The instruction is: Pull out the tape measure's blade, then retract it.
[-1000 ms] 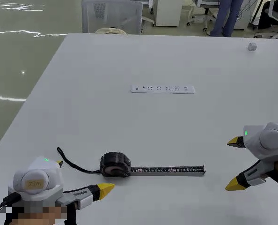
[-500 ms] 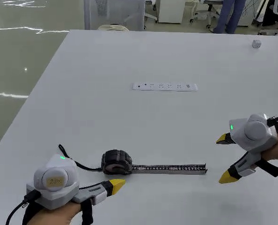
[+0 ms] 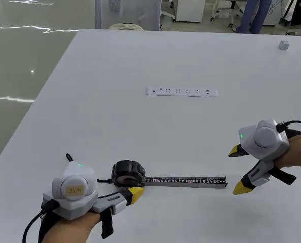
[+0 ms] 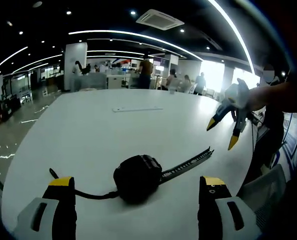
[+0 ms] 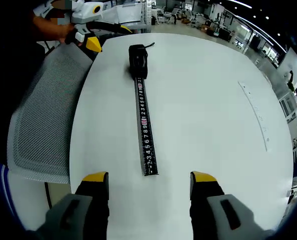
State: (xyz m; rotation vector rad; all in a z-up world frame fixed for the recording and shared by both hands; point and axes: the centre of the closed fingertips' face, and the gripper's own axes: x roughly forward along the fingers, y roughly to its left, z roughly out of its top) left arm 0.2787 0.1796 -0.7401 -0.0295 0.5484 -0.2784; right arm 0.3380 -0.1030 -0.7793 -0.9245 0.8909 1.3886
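At the white table (image 3: pixel 140 66), the tape measure (image 3: pixel 127 173) lies near the front edge on the left. Its blade (image 3: pixel 186 180) is drawn out flat toward the right. We hold the left gripper (image 4: pixel 137 182) released, jaws wide, the black case just ahead between them. Our right gripper (image 3: pixel 236 170), likewise released, hovers just beside the blade's right tip without touching it. A power strip (image 3: pixel 182 92) lies farther back.
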